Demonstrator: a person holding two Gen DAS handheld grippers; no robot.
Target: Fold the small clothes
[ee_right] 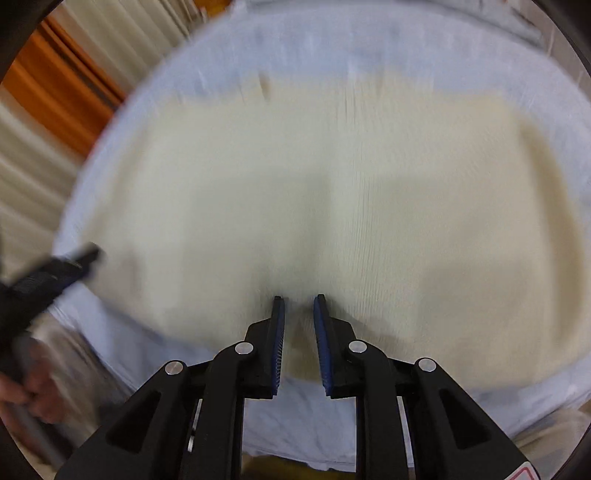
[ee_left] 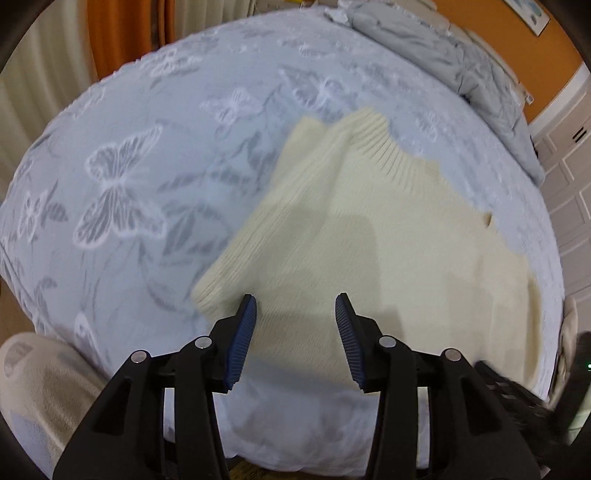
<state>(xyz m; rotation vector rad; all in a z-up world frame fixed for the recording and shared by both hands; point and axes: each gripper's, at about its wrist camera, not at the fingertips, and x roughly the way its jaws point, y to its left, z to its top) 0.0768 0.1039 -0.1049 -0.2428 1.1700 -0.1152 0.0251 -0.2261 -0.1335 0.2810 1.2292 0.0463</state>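
A cream knitted sweater lies spread on a pale blue bedspread with butterfly patterns; its ribbed collar points away and one sleeve lies folded at the left. My left gripper is open and empty, hovering over the sweater's near edge beside the sleeve cuff. In the right wrist view the sweater fills the frame, blurred. My right gripper has its jaws close together with a fold of the sweater's near hem between them. The left gripper shows at the left edge.
A grey duvet is bunched at the far right of the bed. Orange curtains and white ones hang behind. White cabinet doors stand at the right. The bed's near edge drops off below the grippers.
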